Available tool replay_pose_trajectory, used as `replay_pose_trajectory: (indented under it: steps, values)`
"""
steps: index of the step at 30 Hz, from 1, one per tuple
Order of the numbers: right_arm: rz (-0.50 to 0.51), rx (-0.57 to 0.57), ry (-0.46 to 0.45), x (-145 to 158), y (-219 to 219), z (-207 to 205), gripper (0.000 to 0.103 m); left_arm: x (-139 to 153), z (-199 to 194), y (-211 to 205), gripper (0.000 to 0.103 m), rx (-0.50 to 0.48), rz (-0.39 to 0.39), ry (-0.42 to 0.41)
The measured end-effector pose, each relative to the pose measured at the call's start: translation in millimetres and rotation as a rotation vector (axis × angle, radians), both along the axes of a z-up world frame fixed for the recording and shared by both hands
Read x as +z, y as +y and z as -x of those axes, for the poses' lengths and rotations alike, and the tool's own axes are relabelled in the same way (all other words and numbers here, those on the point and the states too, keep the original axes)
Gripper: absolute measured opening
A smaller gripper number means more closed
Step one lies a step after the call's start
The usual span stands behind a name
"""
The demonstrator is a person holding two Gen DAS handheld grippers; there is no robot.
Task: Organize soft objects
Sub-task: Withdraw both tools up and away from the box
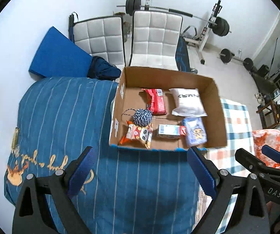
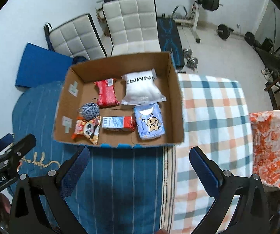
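Note:
A shallow cardboard box lies on the bed. Inside lie a red pack, a white pouch, a blue-white yarn ball, an orange snack bag, a blue-red carton and a light blue tissue pack. My left gripper is open and empty, hovering in front of the box over the blue blanket. My right gripper is open and empty beside it.
A plaid blanket covers the bed right of the box, with an orange patterned cloth further right. Two white padded chairs, a blue mat and weight equipment stand beyond the bed.

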State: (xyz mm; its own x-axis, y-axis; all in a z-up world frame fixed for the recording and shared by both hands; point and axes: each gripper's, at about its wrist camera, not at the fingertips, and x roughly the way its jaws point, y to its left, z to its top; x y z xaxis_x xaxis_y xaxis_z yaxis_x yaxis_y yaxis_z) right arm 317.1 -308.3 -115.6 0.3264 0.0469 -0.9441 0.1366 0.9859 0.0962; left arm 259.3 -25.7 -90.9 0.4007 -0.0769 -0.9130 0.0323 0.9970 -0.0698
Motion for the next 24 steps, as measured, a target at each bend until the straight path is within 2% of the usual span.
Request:
replay_pose_trajectory:
  steps: [6, 12, 20, 24]
  values:
    - [-0.048, 0.009, -0.08, 60.3, 2.2, 59.0, 0.103, 52.7, 44.3, 4.2, 0.096, 0.011, 0.03, -0.071]
    - [0.015, 0.053, -0.152, 108.1, 10.1, 109.7, 0.103, 84.9, 74.0, 7.1, 0.096, 0.0, 0.054, -0.095]
    - [0.02, 0.063, -0.194, 147.1, 7.6, 144.8, 0.103, 106.1, 96.1, 7.5, 0.096, -0.001, 0.069, -0.13]
    - [0.027, 0.054, -0.209, 155.3, 4.5, 149.6, 0.103, 117.6, 100.7, 3.5, 0.096, 0.009, 0.024, -0.187]
